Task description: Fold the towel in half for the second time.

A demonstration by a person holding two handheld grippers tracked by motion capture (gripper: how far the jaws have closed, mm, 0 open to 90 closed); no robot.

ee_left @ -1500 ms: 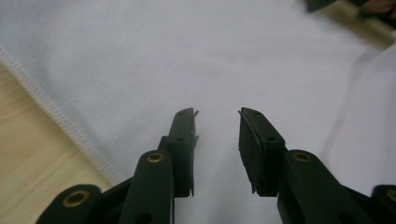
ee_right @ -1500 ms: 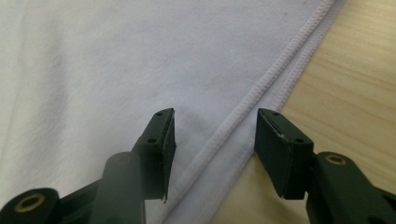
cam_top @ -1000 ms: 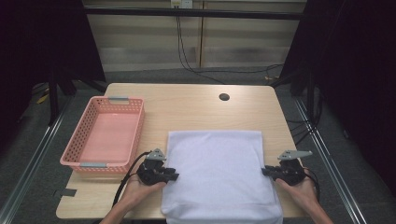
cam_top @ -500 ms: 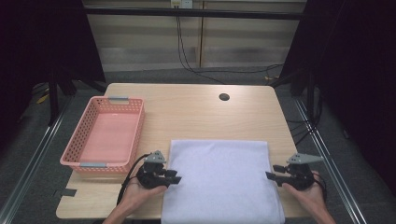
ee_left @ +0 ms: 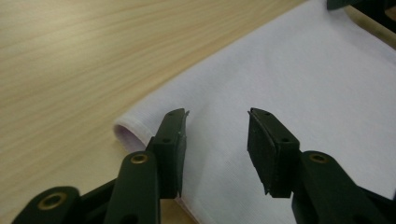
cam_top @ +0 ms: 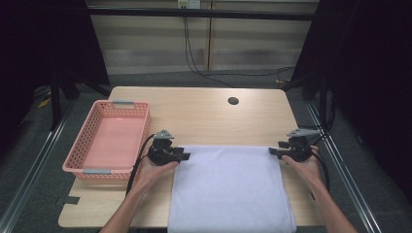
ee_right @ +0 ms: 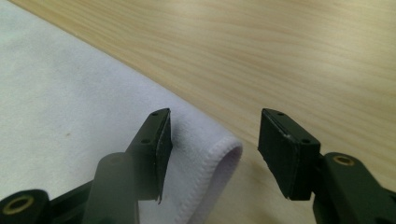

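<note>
A fold in the white towel [cam_top: 228,187] is being finished; both grippers' jaws are being held spread at its far corners, left gripper [ee_left: 215,140] and right gripper [ee_right: 212,140], so a fresh pinch is judged to be needed next

No legible text or markings.
</note>
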